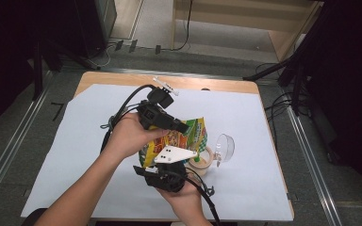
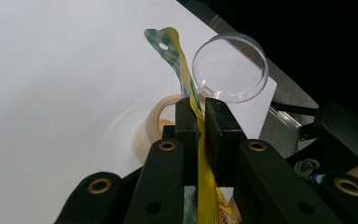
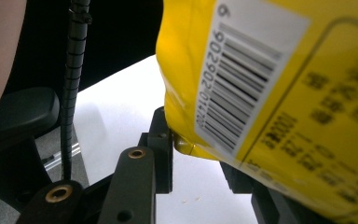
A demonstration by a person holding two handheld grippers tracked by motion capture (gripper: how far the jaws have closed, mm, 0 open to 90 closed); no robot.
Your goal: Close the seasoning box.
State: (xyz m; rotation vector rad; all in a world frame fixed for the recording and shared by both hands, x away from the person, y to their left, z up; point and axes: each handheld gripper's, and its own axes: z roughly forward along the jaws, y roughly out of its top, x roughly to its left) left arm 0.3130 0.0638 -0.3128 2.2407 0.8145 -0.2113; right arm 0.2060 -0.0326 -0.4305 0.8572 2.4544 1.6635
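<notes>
Snack bags: one, yellow (image 1: 179, 137)
Round tubs: one (image 1: 202, 160)
Clear lids: one (image 1: 225, 147)
Grippers: two, left (image 1: 181, 126), right (image 1: 166, 162)

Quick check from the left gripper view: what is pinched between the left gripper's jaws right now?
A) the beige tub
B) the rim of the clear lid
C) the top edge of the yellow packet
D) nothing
C: the left gripper jaws are closed on the thin upper edge of the yellow packet; the clear lid and beige tub lie beyond, untouched.

Even overhead light, bright white surface (image 1: 245, 122) with faint shadows, dark surroundings, soft grainy high view, yellow bag (image 3: 279, 93) blurred close up, print unreadable at right edge
</notes>
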